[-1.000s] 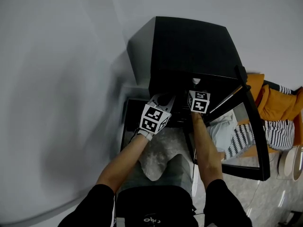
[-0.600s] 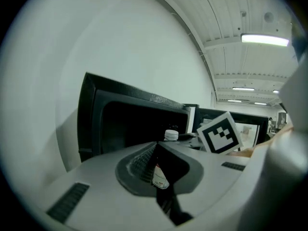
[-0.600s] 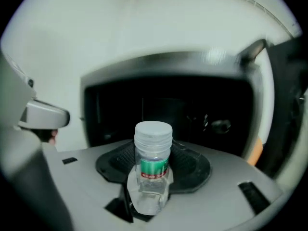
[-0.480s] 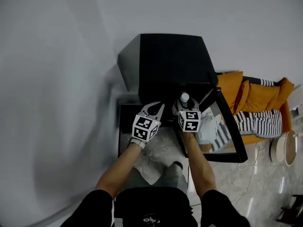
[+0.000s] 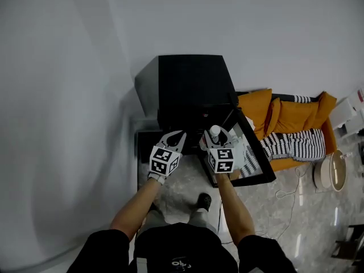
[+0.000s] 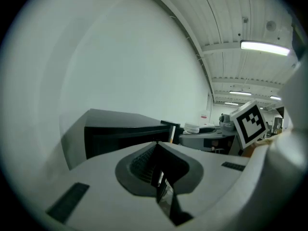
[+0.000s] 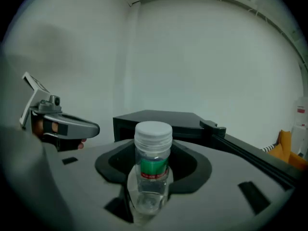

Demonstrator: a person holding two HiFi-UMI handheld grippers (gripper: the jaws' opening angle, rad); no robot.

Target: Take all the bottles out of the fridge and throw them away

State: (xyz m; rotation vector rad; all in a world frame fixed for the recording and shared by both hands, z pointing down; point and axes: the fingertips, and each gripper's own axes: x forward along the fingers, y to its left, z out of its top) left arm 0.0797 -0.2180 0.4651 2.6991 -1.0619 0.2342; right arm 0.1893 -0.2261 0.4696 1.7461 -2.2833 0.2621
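The right gripper (image 5: 216, 136), its fingers clamped on a white-capped bottle (image 7: 152, 170), had risen clear of the open fridge (image 5: 190, 81) beside the empty left gripper (image 5: 173, 136) with closed fingers, so that bottle was ready for throwing away.

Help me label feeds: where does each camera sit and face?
Head view: on the person's head, steeply down at the fridge; both forearms, both grippers show.
Left gripper view: on the left gripper, along its shut jaws toward the fridge.
Right gripper view: on the right gripper, along jaws gripping the bottle.
All share the fridge.
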